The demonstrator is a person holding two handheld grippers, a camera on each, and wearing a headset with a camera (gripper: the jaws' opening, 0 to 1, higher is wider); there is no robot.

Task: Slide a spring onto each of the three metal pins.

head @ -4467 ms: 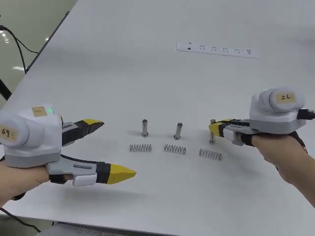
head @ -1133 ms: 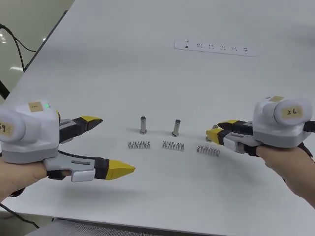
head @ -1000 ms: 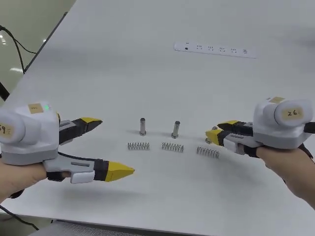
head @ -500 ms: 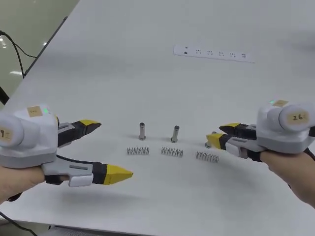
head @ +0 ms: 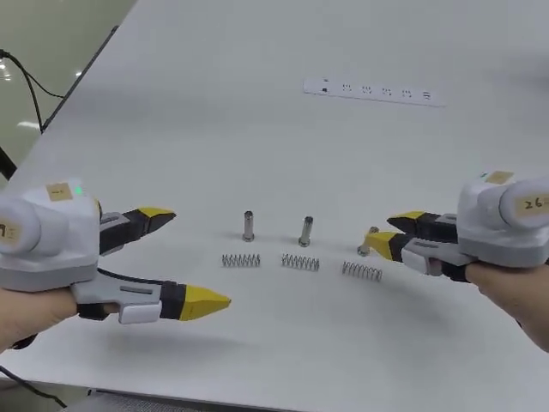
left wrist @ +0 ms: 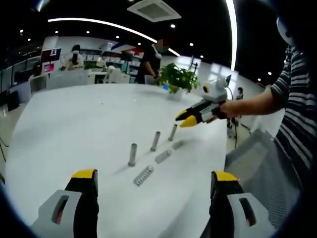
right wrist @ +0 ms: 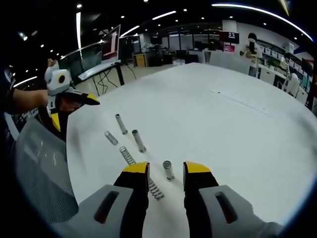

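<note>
No spring is threaded yet: the right gripper (head: 390, 230), narrowly parted and empty, sits at the rightmost pin (right wrist: 168, 170) right of centre, the left gripper (head: 190, 256) gapes wide at lower left, and the next move likely calls for pinching the nearest spring (head: 361, 272).

On the table (head: 257, 129) we find three pins standing in a row: the left pin (head: 248, 225), the middle pin (head: 305, 231) and the right pin (head: 369, 241). Just before each, nearer us and not touching it, lies a spring: the left spring (head: 241, 259), the middle spring (head: 300, 262), the right spring (head: 361, 271). Well behind them lies the power strip (head: 373, 92). The left gripper (head: 199, 257) hangs left of the row, well apart. The right gripper (head: 383, 232) is at the row's right end, the right pin just ahead of its parted jaws.
</note>
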